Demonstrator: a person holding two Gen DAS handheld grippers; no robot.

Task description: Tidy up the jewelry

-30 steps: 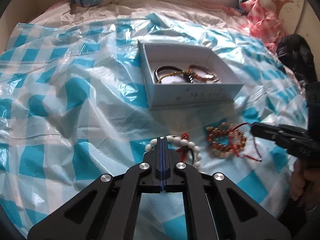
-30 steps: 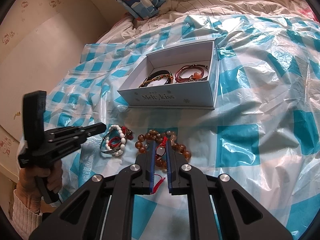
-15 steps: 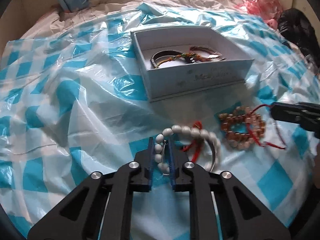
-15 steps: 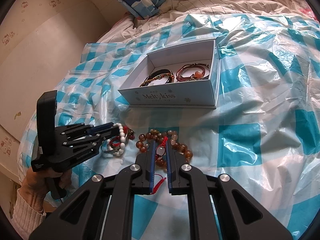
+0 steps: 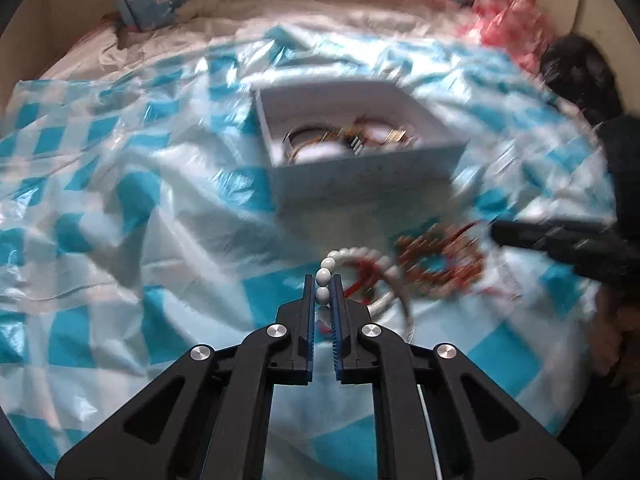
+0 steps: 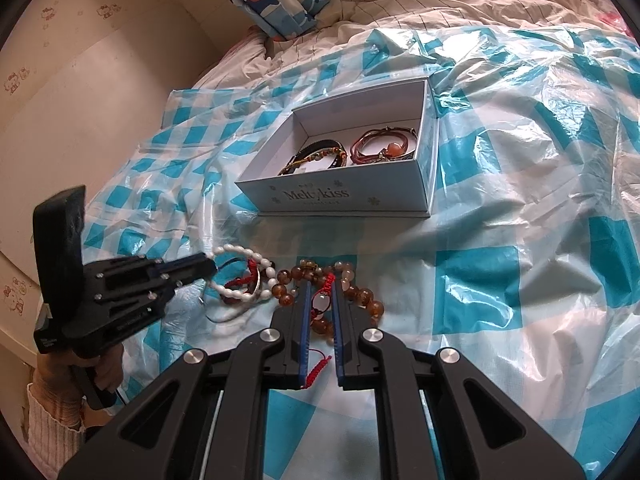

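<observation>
A white bead bracelet (image 5: 329, 265) (image 6: 239, 249) lies tangled with a red cord bracelet (image 6: 245, 280) and a thin silver bangle (image 6: 230, 317). My left gripper (image 5: 323, 293) (image 6: 211, 267) has two white beads between its pads, and the jaws are closing on them. To the right lies an amber bead bracelet (image 5: 408, 246) (image 6: 366, 297). My right gripper (image 6: 320, 300) (image 5: 497, 234) is shut on that bracelet's pale bead and red cord. Beyond them stands an open white box (image 5: 360, 184) (image 6: 340, 197) with several bracelets (image 6: 316, 155) inside.
Everything rests on a crinkled blue-and-white checked plastic sheet (image 6: 520, 240) spread over a bed. A patterned pillow (image 6: 276, 0) lies at the head, and a wall (image 6: 80, 80) runs along the left. Pink cloth (image 5: 508, 24) and a dark bundle (image 5: 576, 72) sit at the far right.
My left gripper, shut and empty before, opened over the white beads and took hold of them, and the bracelet's loop now stands up off the sheet. The right gripper kept still.
</observation>
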